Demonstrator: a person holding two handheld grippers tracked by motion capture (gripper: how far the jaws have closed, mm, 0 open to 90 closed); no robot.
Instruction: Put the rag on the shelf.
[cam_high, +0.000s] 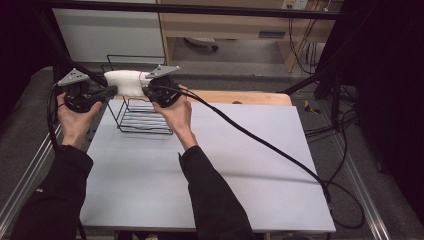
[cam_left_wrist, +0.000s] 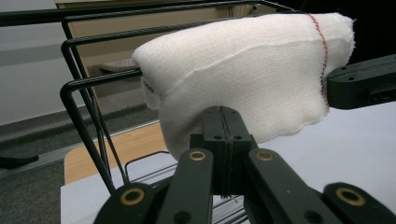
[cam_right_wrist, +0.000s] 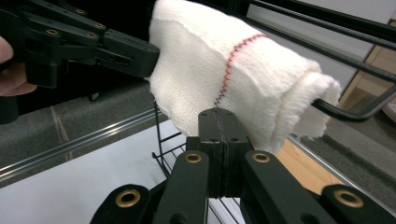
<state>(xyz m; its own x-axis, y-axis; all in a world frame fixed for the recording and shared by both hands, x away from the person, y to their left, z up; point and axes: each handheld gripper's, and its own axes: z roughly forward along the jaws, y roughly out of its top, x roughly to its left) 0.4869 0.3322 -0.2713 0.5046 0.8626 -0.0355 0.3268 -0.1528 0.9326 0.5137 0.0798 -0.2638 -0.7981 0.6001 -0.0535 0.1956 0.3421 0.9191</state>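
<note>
Grey carpet and a pale wooden cabinet lie beyond the white table (cam_high: 210, 165), and nothing readable shows on any of it: no brand or label, and the only marking is a line of red-and-blue stitching across the white cloth (cam_high: 126, 80). At the far left of the high view the left gripper (cam_high: 111, 91) points toward the cloth from the left, its jaws shut on the cloth's left edge. Next comes the black wire rack (cam_high: 142, 117), standing on the table's far left corner, with the cloth draped over its top rail. Just right of it the right gripper (cam_high: 146, 90) pinches the cloth's other end, its jaws likewise closed on the fabric; a thick black cable (cam_high: 260, 142) runs from it across the table and off the right edge. The left gripper view brings out what the high view cannot: the cloth's knit texture, the rack's bent top wires passing under it, and the right gripper's jaw meeting the stitched end. The right gripper view shows the cloth's folded, layered edge around the wire, though how much fabric sits between its own pads is hard to judge.
</note>
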